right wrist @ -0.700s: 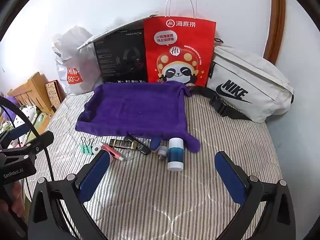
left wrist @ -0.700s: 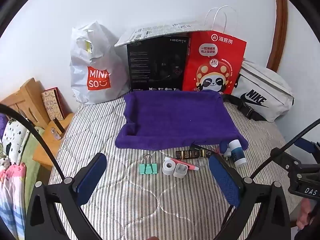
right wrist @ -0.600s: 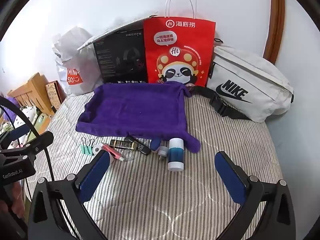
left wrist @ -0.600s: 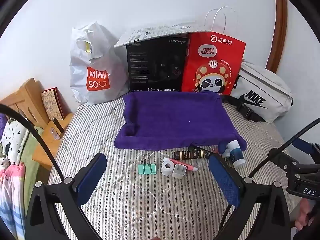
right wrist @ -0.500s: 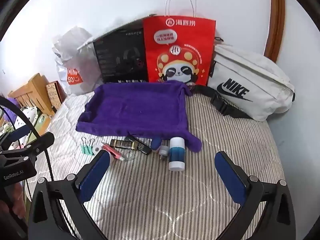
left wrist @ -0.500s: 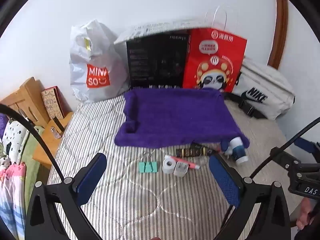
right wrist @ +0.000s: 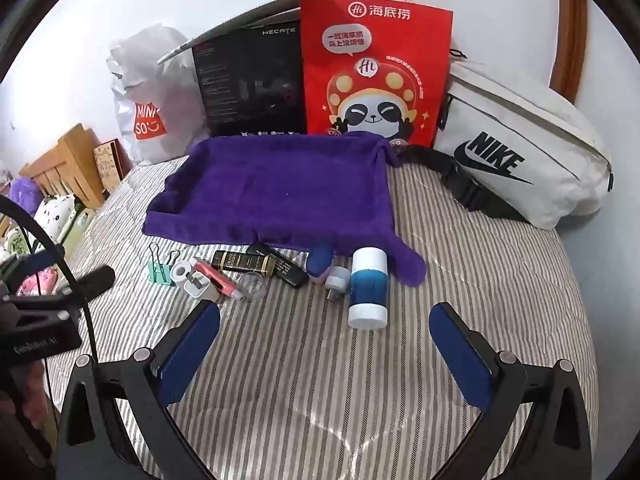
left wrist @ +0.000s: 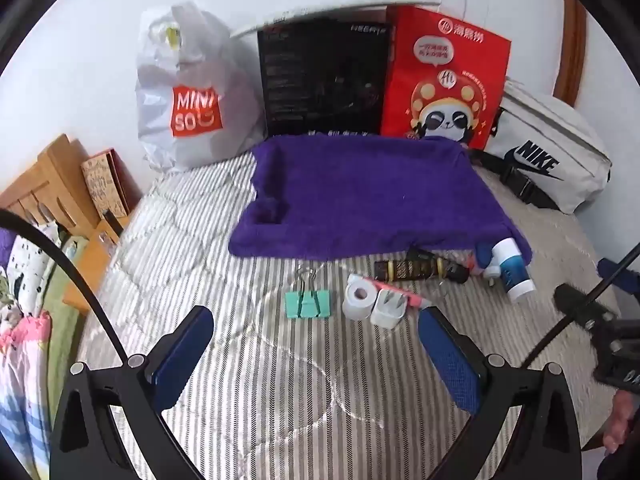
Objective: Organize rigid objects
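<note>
A row of small items lies on the striped bed in front of a purple towel (left wrist: 360,196) (right wrist: 276,188). From the left: a green binder clip (left wrist: 307,304) (right wrist: 159,270), a white tape roll (left wrist: 358,299), a white plug (left wrist: 389,310) (right wrist: 198,286), a pink pen (right wrist: 218,278), a dark gold-printed tube (left wrist: 416,269) (right wrist: 244,261), a black bar (right wrist: 280,266) and a blue-and-white bottle (left wrist: 513,270) (right wrist: 369,288). My left gripper (left wrist: 316,354) hangs open just short of the clip and plug. My right gripper (right wrist: 324,346) stands open before the bottle. Neither holds anything.
Against the wall stand a white Miniso bag (left wrist: 184,108), a black box (left wrist: 324,76), a red panda paper bag (right wrist: 376,68) and a white Nike waist bag (right wrist: 516,168). A wooden headboard (left wrist: 52,184) and bedding lie at the left. Bare striped bedding lies under both grippers.
Both grippers have tipped and drifted forward a little, so the row of items sits closer in each view. Jaws stay wide; nothing on the bed has moved.
</note>
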Available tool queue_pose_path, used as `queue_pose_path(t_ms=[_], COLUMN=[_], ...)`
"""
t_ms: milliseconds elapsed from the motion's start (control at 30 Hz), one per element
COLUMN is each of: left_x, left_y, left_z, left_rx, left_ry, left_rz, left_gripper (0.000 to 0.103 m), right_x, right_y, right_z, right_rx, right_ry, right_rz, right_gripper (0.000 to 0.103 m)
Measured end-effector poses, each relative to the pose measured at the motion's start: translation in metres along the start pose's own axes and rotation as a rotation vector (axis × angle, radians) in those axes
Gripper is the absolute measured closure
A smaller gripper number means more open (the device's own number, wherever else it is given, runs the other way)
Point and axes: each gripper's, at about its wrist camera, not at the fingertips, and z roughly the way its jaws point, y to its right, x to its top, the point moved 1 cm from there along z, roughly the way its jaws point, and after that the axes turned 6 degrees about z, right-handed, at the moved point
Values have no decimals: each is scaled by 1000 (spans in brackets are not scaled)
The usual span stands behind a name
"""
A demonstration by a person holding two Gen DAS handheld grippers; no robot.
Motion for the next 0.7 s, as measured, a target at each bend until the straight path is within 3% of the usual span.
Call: queue_pose_path(t_ms=[233,700], left_x=[-25,2], left_y=[-7,-9], left_z=[27,-7], left_rx=[-14,-5], left_ry=[-37,8], left_rz=[-11,-5], left_gripper=[0,0], right_x=[-9,1], right_y=[6,3], right_z=[13,5], right_rx=[-13,-4], right_ry=[-17,1], right_rz=[8,20], right_gripper=[0,0])
